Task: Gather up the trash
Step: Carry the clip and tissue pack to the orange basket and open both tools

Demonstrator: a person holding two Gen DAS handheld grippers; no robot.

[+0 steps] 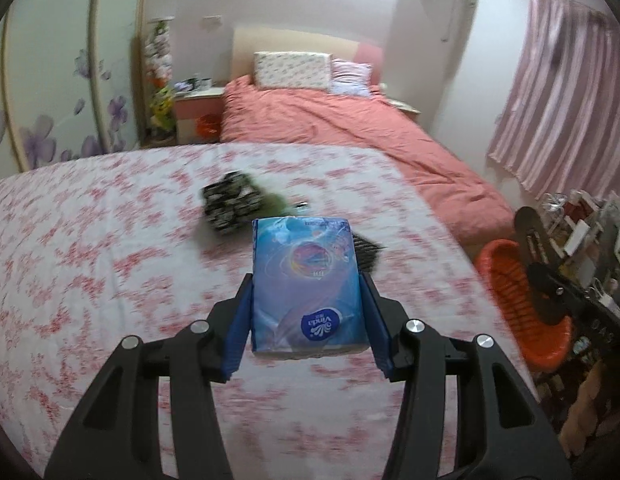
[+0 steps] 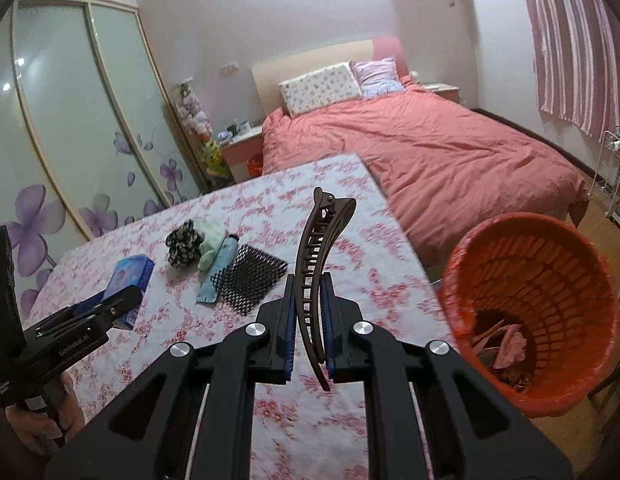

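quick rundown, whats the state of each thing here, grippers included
left gripper: shut on the tissue pack
tissue pack: gripped, over the table
right gripper: shut on the hair clip
hair clip: held upright, closed
orange basket: tilted beside the table, scraps inside
tube: lying flat
black mesh: lying flat, touching the tube
scrunchie: resting on table

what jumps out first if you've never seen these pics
The blue tissue pack clamped in the left tool, above the floral cloth. Then the brown hair clip standing upright in the right tool, and the orange basket to its right with scraps inside.
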